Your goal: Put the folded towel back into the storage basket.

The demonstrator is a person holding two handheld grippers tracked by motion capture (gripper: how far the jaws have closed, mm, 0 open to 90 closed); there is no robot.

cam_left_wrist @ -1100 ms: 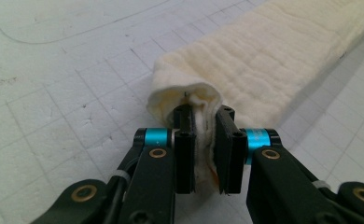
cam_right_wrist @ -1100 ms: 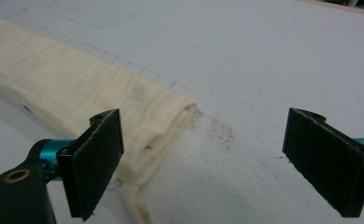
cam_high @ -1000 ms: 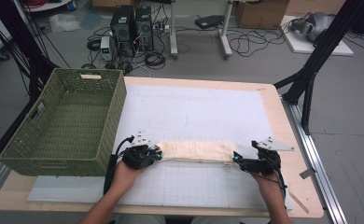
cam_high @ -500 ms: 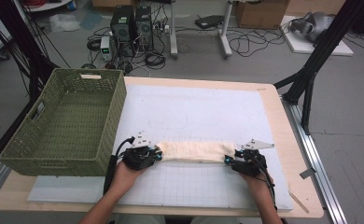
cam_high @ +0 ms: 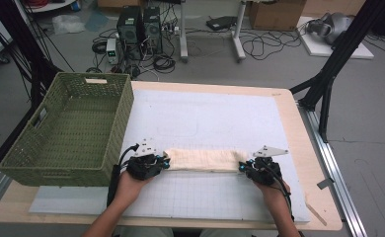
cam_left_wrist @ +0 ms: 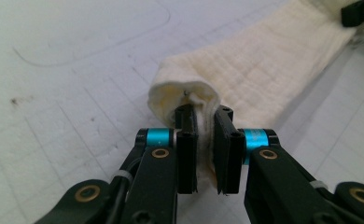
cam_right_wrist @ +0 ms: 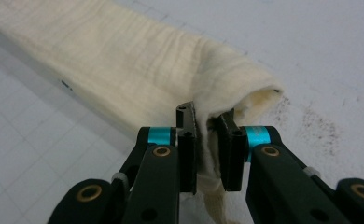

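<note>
One green basket (cam_high: 67, 131) left of cloth (cam_high: 205, 160)

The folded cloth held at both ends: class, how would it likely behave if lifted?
The cloth would probably sag in the middle, since its soft folds bunch up at the left tool. It looks light and thin. Its woven, wrinkled surface at the right tool suggests it will not slip easily.

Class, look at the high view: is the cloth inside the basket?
No, the cloth lies on the mat beside the basket.
</note>
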